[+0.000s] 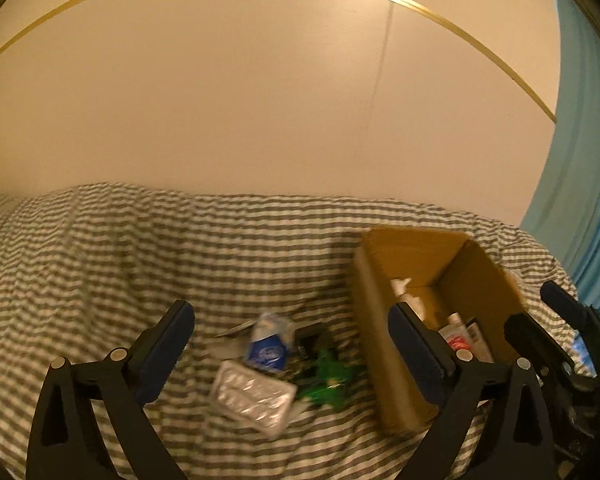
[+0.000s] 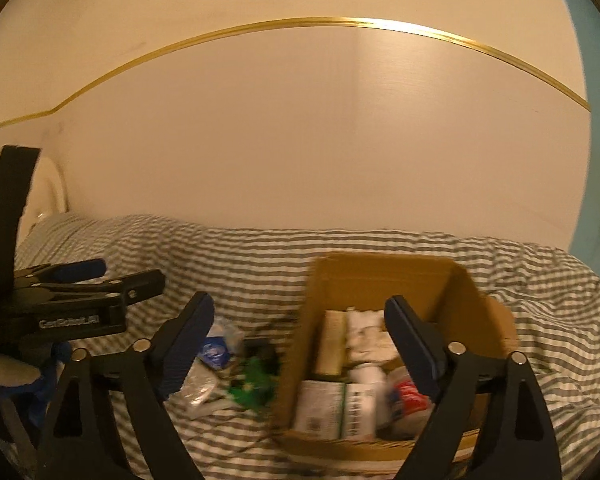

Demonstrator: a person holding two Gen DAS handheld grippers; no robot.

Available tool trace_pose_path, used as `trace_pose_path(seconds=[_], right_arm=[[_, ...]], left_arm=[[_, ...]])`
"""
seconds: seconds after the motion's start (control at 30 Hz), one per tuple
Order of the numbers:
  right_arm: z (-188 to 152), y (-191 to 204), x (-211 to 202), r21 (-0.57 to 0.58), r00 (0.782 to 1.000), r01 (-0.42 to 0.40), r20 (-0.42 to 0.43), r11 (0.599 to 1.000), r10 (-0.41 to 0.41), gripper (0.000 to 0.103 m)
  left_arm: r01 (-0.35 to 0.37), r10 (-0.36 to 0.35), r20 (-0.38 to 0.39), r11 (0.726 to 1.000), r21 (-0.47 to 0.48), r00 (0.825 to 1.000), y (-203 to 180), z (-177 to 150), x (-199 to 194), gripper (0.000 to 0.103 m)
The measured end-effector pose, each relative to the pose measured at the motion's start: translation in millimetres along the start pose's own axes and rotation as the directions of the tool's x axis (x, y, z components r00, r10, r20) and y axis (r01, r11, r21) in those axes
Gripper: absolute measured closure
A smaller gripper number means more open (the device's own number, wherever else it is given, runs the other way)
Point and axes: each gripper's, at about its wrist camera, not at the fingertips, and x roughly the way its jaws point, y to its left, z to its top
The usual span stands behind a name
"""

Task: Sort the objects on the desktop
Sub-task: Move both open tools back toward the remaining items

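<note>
Right wrist view's blurry — your right gripper (image 2: 300,336) and left gripper (image 1: 290,344) both gape wide, holding nothing. One cardboard box (image 2: 384,276) at lower right, contents smeared; loose pile — blister pack (image 1: 252,394), blue packet (image 1: 266,350) — sits left of it.

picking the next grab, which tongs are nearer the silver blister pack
Left. The left tongs hang open right over the silver blister pack; the right tongs sit off to its right, open over the cardboard box.

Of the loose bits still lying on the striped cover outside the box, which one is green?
The green plastic piece, lying closest to the cardboard box. The blister pack is silver, the small packet blue and white.
</note>
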Motion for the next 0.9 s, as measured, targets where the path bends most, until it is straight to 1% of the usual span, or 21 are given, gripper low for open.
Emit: trace_pose_path(seconds=[0.07,0.17,0.23,0.27,0.3,0.37,0.4,0.5,0.53,0.57,0.7,0.73,0.8,0.87,0.9], right_arm=[[-7,15,4,-0.026,1.0,-0.02,-0.009,0.999,0.019,0.015],[-17,35,5,-0.02,0.998,-0.066,-0.021,0.998,0.066,0.015],[-26,45,7,-0.006,0.997,-0.066,-0.028,0.998,0.066,0.016],[-29,47,9,0.003,0.997,-0.067,-0.034,0.998,0.067,0.022],[-34,49,14,0.015,0.997,-0.069,-0.045,0.997,0.07,0.032],[-47,54,25,0.052,0.994,-0.051,-0.091,0.997,0.056,0.047],[-52,53,29,0.062,0.993,-0.052,-0.106,0.997,0.059,0.049],[-67,54,48,0.106,0.986,-0.033,-0.16,0.994,0.05,0.05],[-72,53,56,0.135,0.981,-0.041,-0.182,0.99,0.065,0.05],[-75,54,61,0.151,0.977,-0.045,-0.198,0.987,0.075,0.05],[-86,59,80,0.166,0.968,-0.026,-0.242,0.986,0.066,0.05],[-89,58,91,0.196,0.96,-0.026,-0.269,0.98,0.079,0.05],[-93,57,100,0.232,0.951,-0.018,-0.296,0.973,0.088,0.051],[-95,62,107,0.225,0.953,0.008,-0.296,0.974,0.06,0.051],[-95,64,108,0.224,0.954,0.012,-0.296,0.975,0.056,0.048]], left_arm=[[-0.01,0.01,-0.006,1.0,-0.007,1.0,12,-5,-2,0.003],[-0.026,0.026,-0.026,1.0,-0.01,0.999,29,-14,2,0.003],[-0.028,0.028,-0.042,1.0,-0.005,0.999,37,-21,7,0.003],[-0.025,0.025,-0.055,1.0,0.0,0.998,39,-24,11,0.003],[-0.018,0.018,-0.071,1.0,0.009,0.997,43,-29,16,0.003],[-0.011,0.014,-0.097,1.0,0.027,0.995,47,-38,23,0.003],[-0.008,0.013,-0.117,0.999,0.042,0.993,47,-44,31,0.003],[0.006,0.008,-0.173,0.997,0.081,0.985,44,-59,53,0.003],[0.013,0.003,-0.191,0.996,0.086,0.982,43,-66,61,0.003],[0.022,-0.004,-0.211,0.996,0.083,0.977,43,-72,68,0.003],[0.034,-0.01,-0.288,0.996,0.08,0.957,40,-95,97,0.003],[0.04,-0.015,-0.303,0.996,0.077,0.953,40,-99,104,0.003],[0.042,-0.017,-0.328,0.997,0.068,0.944,39,-107,118,0.003],[0.038,-0.016,-0.349,0.998,0.056,0.937,40,-112,131,0.003],[0.038,-0.019,-0.354,0.998,0.048,0.935,41,-113,135,0.003]])
